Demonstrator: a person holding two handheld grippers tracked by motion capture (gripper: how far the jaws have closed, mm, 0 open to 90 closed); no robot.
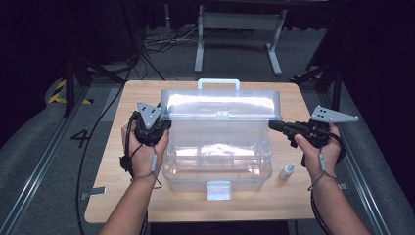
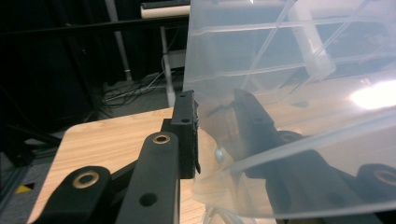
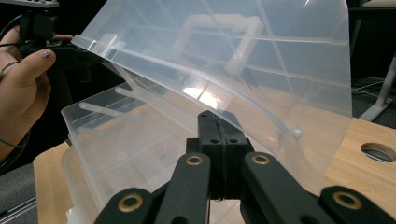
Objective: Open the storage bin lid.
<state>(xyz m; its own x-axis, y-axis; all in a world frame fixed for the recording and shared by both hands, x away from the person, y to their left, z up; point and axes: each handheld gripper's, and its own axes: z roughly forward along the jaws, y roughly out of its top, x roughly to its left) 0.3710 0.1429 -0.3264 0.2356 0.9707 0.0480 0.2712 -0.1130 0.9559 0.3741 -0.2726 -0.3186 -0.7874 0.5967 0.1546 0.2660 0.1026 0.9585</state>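
Note:
A clear plastic storage box (image 1: 215, 161) stands on the wooden table (image 1: 137, 93) with its lid (image 1: 220, 105) tilted up. My left gripper (image 1: 164, 120) is at the lid's left end. In the left gripper view the jaws (image 2: 215, 105) stand astride the lid's (image 2: 303, 70) side edge, one outside and one seen through the plastic, with a gap still showing, so it is open. My right gripper (image 1: 274, 125) is at the lid's right end, shut with nothing between its jaws (image 3: 218, 119), its tip against the underside of the lid (image 3: 261, 70).
A small white dropper bottle (image 1: 287, 171) lies on the table to the right of the box. The box's latch (image 1: 218, 190) faces the near table edge. A round hole (image 3: 378, 151) is cut in the tabletop. Cables and a stand's legs (image 1: 235, 44) lie on the floor beyond.

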